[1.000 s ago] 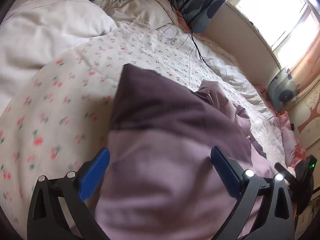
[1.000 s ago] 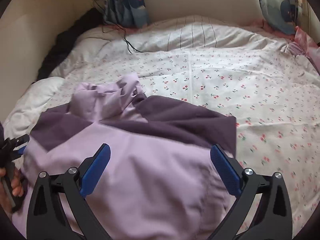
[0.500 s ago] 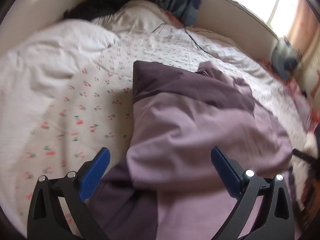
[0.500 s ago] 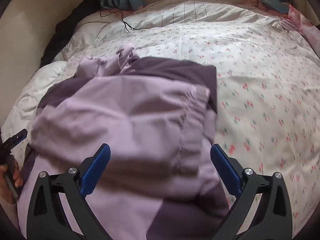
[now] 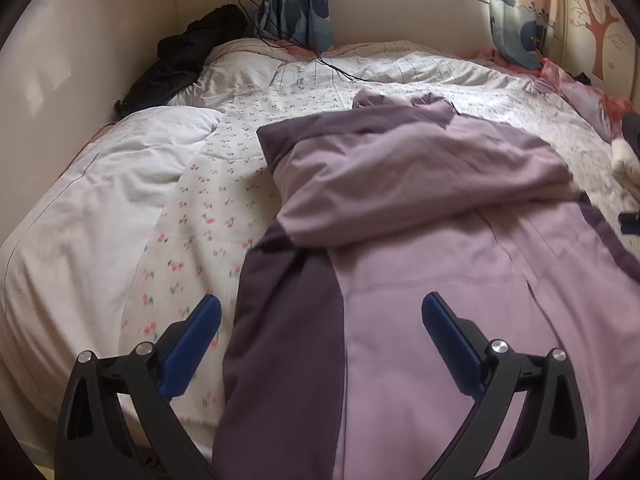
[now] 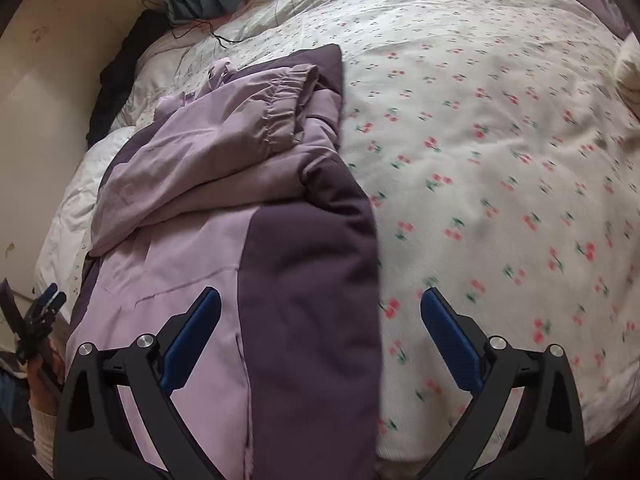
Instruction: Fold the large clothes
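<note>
My left gripper (image 5: 320,330) is spread wide, its blue pads (image 5: 192,344) apart and holding nothing. It hangs above the near end of the purple jacket (image 5: 420,240), over the boundary between a dark purple side panel and the lilac body.

My right gripper (image 6: 320,330) is likewise spread wide and empty. Its left pad (image 6: 192,340) sits over the jacket; its right pad lies over bare cherry-print bedsheet (image 6: 500,152). The jacket's dark straight edge runs up between the two pads.

The jacket lies lengthwise on the bed, near end toward me. Midway up, a lilac sleeve (image 6: 208,160) is folded across the body, its gathered elastic cuff (image 6: 280,120) ending near the dark right edge. Beyond the sleeve, the crumpled hood or collar (image 5: 400,102) lies at the far end.

In the right wrist view, my left gripper also shows at the lower left edge, with my hand (image 6: 44,376) beneath it.

Left of the jacket lies a white quilt (image 5: 100,184). Farther off, a black garment (image 5: 180,60) is piled in the corner against the wall, and a black cable (image 5: 320,60) trails across the bedding. Patterned curtains (image 5: 296,4) hang beside the window at the far wall.
</note>
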The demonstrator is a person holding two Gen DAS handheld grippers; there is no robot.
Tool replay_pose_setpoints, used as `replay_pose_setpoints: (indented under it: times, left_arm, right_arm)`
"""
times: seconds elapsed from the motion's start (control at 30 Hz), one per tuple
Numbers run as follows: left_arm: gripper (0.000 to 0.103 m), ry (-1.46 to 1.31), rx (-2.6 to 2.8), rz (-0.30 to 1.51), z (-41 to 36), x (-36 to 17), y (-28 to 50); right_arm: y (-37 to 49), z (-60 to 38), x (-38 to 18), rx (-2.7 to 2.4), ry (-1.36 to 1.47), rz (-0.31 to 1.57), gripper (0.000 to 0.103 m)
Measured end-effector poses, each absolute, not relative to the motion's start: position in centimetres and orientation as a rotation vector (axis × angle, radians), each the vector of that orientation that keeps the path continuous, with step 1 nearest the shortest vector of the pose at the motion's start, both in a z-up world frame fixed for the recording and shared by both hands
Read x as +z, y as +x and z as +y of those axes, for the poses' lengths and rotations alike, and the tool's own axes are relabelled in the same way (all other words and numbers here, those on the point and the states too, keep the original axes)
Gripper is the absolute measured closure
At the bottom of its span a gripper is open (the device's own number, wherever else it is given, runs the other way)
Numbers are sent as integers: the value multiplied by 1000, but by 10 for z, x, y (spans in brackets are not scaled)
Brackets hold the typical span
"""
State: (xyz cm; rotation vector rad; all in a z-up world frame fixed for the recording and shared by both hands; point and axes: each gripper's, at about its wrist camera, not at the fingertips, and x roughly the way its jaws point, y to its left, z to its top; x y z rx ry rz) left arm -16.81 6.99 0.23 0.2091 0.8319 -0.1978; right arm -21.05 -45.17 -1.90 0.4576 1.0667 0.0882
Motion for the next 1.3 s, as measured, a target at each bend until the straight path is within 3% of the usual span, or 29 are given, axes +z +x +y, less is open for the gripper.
replay_pose_setpoints:
  times: [0.3, 0.57, 0.8, 0.97, 1.3]
  left_arm:
    - [6, 189, -297, 887, 87, 3, -221]
    - [6, -232, -422, 1050, 175, -12, -256]
    - [7, -686, -526, 1188, 244, -68, -285]
    - [7, -840, -694, 1216, 235, -91, -294]
    - [6, -715, -889, 1291, 176, -88, -304]
  right_arm:
    - [-284, -462, -8, 172, 450, 1149, 6]
    - [-337, -460, -20, 267, 496, 1205, 6]
    - [-353, -477, -40, 373, 733, 1186, 6]
    - [-354, -474, -45, 418, 753, 1206, 6]
    - [-358, -469, -49, 495, 780, 1218, 6]
